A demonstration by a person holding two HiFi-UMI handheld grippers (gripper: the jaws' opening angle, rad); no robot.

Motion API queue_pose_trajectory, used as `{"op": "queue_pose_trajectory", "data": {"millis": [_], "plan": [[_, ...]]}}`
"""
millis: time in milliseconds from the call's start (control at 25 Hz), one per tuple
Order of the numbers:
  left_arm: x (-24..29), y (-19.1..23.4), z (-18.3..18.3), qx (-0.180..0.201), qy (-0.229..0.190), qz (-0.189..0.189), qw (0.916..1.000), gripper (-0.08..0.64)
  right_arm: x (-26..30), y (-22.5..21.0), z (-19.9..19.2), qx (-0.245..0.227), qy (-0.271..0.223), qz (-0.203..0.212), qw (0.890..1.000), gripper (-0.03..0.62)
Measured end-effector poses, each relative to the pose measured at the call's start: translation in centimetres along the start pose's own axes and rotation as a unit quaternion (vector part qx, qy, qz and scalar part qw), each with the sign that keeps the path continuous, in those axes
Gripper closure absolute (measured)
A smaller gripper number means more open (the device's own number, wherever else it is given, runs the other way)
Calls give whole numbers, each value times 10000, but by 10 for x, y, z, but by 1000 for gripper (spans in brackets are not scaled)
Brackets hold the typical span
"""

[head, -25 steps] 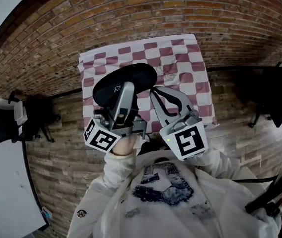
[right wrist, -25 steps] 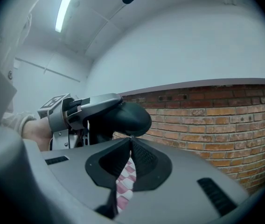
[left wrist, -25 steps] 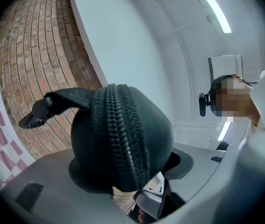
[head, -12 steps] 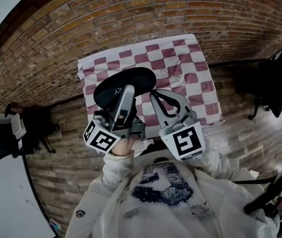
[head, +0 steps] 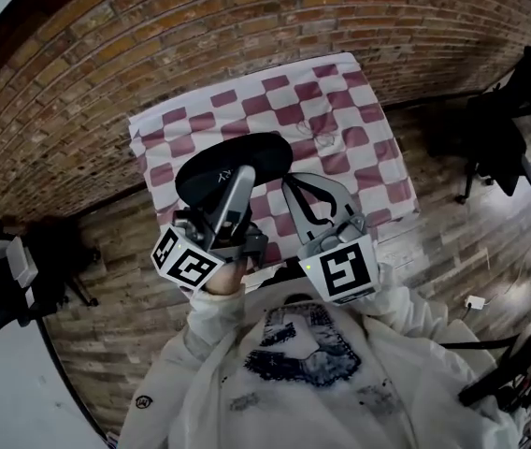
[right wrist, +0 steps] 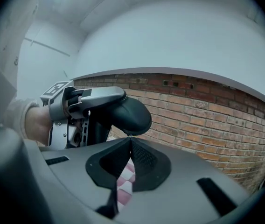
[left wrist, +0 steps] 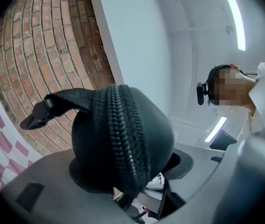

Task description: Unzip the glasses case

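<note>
Right in front of me, my left gripper [head: 237, 181] is clamped across the middle of the black oval zip-up glasses case [head: 233, 160], holding it up at the centre of the head view, above the red-and-white chequered tablecloth [head: 340, 110]. The case's long axis runs left to right across that frame. Its zip teeth face straight back along the left jaws, and a black woven strap with a flat tab [left wrist: 41, 113] pokes out at upper left in the left gripper view. My right gripper [right wrist: 130, 136] has its jaws pressed together, tips just under the case's right end. I can't tell whether they pinch a zip pull. A small white mark [head: 219, 168] on the case is too small to read, and the marker cubes [head: 189, 258] show patterns, no words.
</note>
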State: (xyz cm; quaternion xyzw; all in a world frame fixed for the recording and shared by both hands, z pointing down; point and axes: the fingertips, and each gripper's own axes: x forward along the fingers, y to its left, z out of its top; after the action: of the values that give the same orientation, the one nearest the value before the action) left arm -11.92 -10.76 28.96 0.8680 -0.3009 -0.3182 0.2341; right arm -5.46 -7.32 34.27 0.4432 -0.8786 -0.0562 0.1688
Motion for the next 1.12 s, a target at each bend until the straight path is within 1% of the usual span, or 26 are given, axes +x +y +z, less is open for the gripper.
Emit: {"op": "queue_pose_trajectory", "data": {"millis": [160,400,560,760,1000,1120], "plan": [[-7,6,-2,80,217,-63,9997,281,5,8,-8,67,126,-161,9998,578],[-18,14,-6,17,379,-110,9992,281,10,13,-17,163,294,-270,9991,578],[-23,14,-10,3,525,-170,9985,281,7,17,-22,32,408,-241,9989,578],[-31,14,-21,-24,786,-284,9965,282,2,19,-32,-22,524,-168,9985,578],[-39,12,-30,10,942,-287,9951,282,-1,26,-43,-38,656,-45,9978,578],[-42,11,-32,67,1030,-322,9941,282,-3,28,-45,-199,663,31,9976,578]]}}
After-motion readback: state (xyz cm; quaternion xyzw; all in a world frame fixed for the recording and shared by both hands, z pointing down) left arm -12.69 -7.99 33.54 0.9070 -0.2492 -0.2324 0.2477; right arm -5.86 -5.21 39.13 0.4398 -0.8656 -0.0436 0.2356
